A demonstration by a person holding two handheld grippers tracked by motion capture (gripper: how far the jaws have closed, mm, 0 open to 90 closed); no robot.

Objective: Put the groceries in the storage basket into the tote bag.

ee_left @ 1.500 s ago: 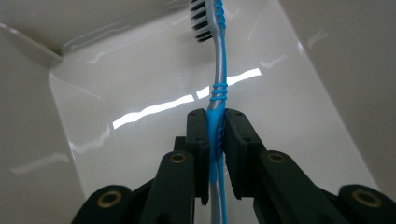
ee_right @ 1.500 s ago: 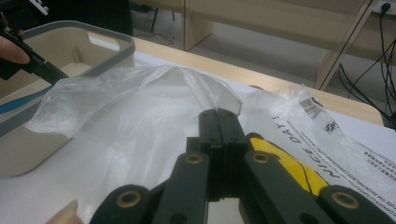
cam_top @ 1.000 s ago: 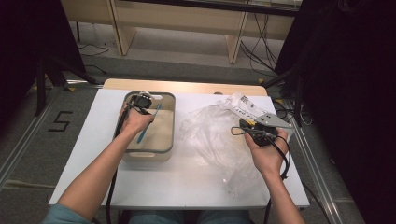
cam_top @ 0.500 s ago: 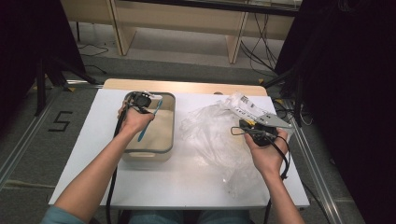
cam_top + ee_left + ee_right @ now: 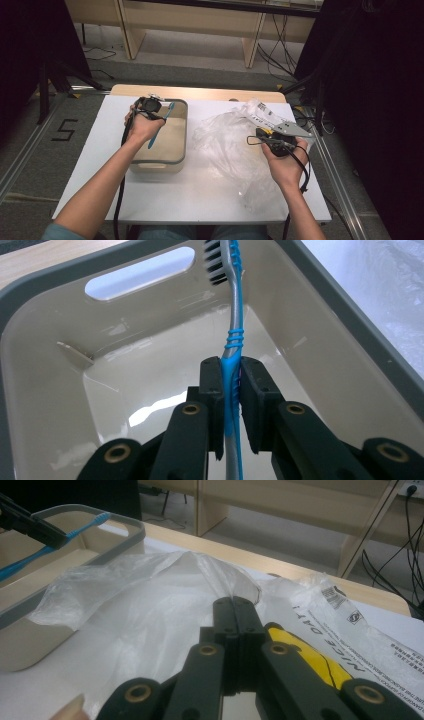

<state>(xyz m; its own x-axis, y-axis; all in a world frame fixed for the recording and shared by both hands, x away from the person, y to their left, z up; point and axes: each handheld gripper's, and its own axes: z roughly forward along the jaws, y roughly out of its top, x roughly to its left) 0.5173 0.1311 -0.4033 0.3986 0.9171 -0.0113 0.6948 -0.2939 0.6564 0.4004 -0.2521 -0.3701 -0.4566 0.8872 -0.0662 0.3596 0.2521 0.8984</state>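
Left gripper [image 5: 231, 390] is clamped on the blue toothbrush [image 5: 233, 325] at mid-handle. The brush sits upper centre of its view, bristles near the tub's [image 5: 45, 405] far wall, likely for setting down inside. Right gripper [image 5: 235, 617], jaws pressed together at centre frame, pins the plastic bag [image 5: 150, 600], probably steadying it.

The blue-and-grey toothbrush [image 5: 235, 325], clamped by its handle, hung inside the beige, grey-rimmed tub [image 5: 176, 150] with its dark bristles up near the far wall's handle slot, while the crumpled clear plastic bag [image 5: 225, 145] lay beside the tub on the worktop.
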